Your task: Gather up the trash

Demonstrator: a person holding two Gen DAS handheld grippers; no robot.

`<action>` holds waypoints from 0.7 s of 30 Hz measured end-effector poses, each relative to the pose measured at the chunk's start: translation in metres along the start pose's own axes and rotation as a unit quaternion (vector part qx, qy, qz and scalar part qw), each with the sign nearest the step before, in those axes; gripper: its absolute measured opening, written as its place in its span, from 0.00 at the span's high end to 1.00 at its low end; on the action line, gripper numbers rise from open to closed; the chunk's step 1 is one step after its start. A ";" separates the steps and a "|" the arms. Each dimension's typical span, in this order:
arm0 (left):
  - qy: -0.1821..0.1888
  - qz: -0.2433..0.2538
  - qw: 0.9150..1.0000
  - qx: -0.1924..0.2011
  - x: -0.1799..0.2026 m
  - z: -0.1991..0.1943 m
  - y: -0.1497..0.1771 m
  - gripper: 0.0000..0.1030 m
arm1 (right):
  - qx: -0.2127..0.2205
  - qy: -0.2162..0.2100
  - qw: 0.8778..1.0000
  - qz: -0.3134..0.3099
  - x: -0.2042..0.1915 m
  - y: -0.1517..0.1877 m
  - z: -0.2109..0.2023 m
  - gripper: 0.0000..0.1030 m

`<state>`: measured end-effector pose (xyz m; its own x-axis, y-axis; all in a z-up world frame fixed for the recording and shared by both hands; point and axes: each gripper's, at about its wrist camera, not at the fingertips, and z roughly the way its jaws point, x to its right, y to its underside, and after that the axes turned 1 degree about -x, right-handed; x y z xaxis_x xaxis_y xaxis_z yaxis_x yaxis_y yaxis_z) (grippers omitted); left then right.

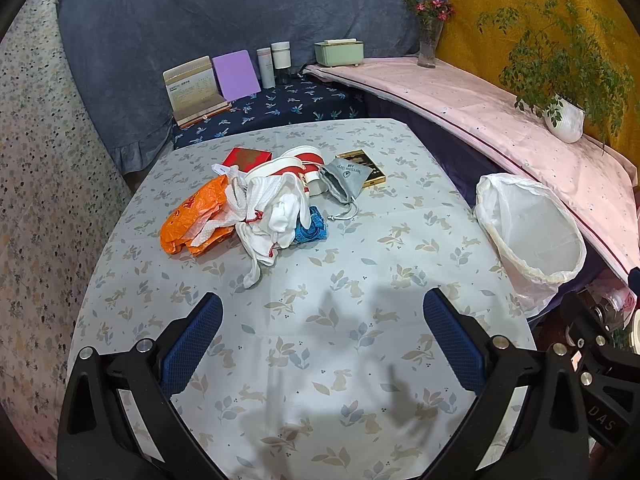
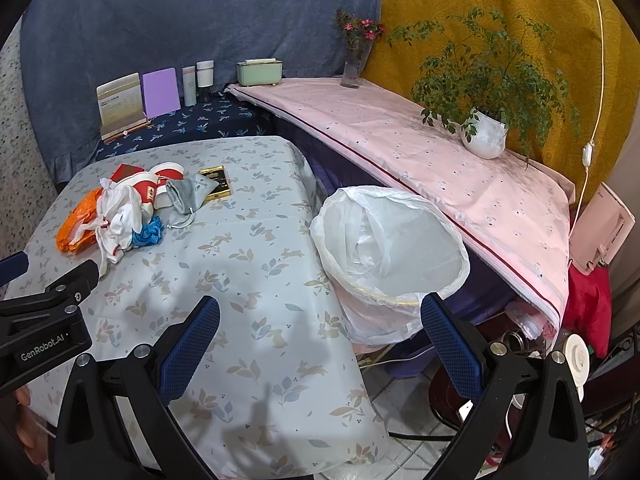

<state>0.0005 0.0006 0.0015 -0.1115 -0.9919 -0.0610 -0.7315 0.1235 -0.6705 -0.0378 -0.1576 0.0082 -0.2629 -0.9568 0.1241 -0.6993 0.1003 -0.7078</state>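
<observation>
A heap of trash lies on the table: an orange plastic bag, crumpled white cloth, a blue scrap, red-and-white paper cups, a grey drawstring pouch, a red box and a dark gold-edged box. The heap also shows in the right wrist view. A bin lined with a white bag stands at the table's right edge; it also shows in the left wrist view. My left gripper is open and empty, short of the heap. My right gripper is open and empty, near the bin.
The table has a rabbit-print cloth. Behind it a dark blue shelf holds a card stand, a purple board and bottles. A pink-covered ledge carries a potted plant, a vase and a green box.
</observation>
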 end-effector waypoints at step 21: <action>-0.002 0.000 1.000 0.000 -0.003 0.002 -0.001 0.07 | -0.001 -0.001 1.000 -0.002 -0.005 -0.002 0.003 0.07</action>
<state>0.0029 0.0030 0.0003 -0.1087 -0.9921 -0.0628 -0.7314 0.1226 -0.6708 -0.0337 -0.1537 0.0068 -0.2583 -0.9579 0.1255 -0.7021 0.0969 -0.7054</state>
